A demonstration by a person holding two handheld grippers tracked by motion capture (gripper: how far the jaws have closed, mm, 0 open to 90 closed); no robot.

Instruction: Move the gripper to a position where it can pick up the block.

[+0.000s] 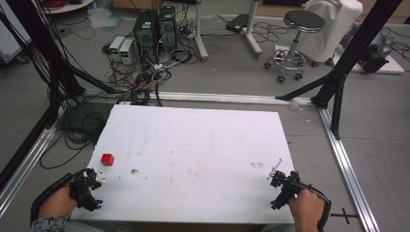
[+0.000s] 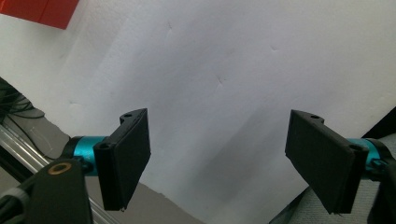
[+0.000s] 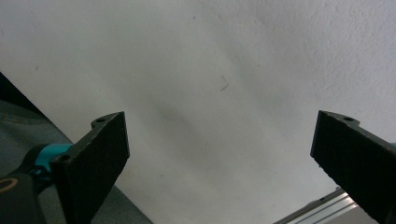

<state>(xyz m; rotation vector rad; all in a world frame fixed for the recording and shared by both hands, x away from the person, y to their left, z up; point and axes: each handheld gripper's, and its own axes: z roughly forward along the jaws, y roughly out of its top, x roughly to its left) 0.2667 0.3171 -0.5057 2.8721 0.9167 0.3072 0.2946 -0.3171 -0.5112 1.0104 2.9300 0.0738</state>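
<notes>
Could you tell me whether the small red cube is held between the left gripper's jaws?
No, the small red cube sits on the white table, apart from the open left gripper.

Beyond the white foam-topped table [image 1: 203, 140] we see two black computer towers [image 1: 155, 26], tangled black cables [image 1: 130, 77] and a black round-seated wheeled stool [image 1: 296, 41].

The setting is a robotics lab. A white table [image 1: 193, 145] stands inside a black frame [image 1: 353, 53] with aluminium floor rails [image 1: 345, 159]. Computer towers [image 1: 154, 26], tangled cables [image 1: 140, 77] and a rolling stool [image 1: 295, 43] occupy the grey floor [image 1: 241, 77].
</notes>
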